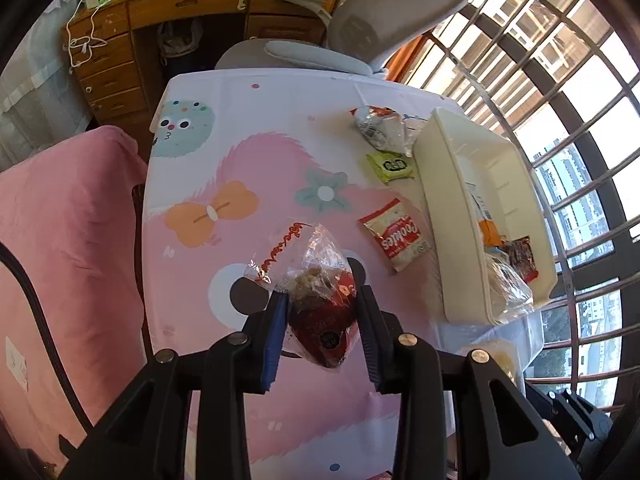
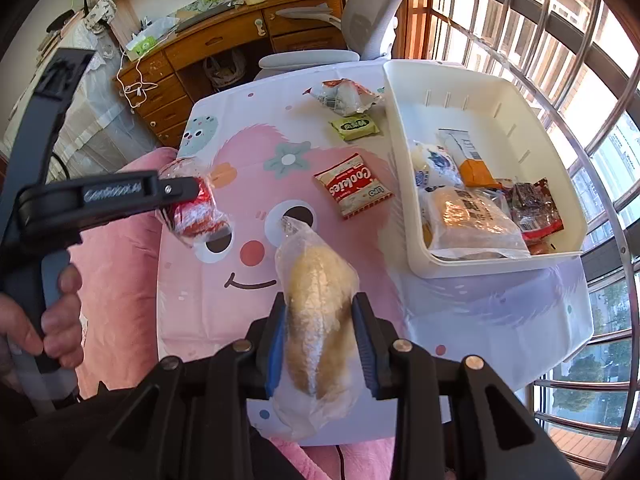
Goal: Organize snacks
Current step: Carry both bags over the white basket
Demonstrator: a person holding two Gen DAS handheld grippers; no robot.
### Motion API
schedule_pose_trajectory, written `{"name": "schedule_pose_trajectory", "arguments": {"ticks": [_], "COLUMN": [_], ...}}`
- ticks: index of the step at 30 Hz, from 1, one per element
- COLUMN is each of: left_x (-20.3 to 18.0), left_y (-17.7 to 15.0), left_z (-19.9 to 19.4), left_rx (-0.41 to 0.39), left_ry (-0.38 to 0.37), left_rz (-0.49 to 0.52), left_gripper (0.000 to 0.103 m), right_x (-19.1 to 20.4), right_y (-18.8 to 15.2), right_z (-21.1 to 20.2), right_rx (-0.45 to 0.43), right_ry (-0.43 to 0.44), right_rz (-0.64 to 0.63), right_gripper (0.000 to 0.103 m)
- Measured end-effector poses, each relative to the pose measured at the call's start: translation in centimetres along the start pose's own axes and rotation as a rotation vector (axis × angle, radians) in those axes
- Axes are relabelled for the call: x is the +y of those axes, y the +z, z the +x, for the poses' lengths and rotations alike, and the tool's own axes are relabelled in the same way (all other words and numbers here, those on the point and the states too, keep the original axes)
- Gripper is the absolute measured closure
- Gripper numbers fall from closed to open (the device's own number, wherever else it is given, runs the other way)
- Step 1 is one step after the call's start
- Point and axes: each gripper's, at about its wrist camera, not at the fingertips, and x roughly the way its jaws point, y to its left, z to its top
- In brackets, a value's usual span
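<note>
Holding bread bag [image 2: 316, 312] in your R tool [image 2: 320, 320] — bin [image 2: 404, 184] lies fwd-right, nearer than L tool [image 1: 322, 312] — it's clamping red snack [image 1: 320, 312].

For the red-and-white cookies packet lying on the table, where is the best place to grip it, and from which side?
The cookies packet lies flat beside the white bin. Probably come from above and pinch a crimped short end, the near one being clear of neighbours; flat faces offer the fingers no purchase.
</note>
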Motion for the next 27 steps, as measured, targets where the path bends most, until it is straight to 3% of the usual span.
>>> {"name": "schedule_pose_trajectory", "arguments": {"ticks": [5, 8, 27], "left_x": [-3.5, -5.5, -20.7], "left_y": [-1.5, -1.8, -1.3], "left_z": [-1.7, -2.0, -0.5], "left_rx": [-0.051, -0.041, -0.145], "left_ry": [-0.044, -0.087, -0.151], "left_rz": [0.060, 0.033, 0.082], "left_gripper": [0.070, 0.070, 0.070], "right_x": [-2.5, -4.4, -15.5], "right_y": [0.0, 0.3, 3.7], "right_z": [-0.7, -1.3, -3.7], "right_rx": [-0.015, -0.032, -0.085], "right_ry": [0.027, 0.047, 0.080], "right_rz": [-0.007, -0.019, -0.163], "right_gripper": [0.071, 0.071, 0.071]}}
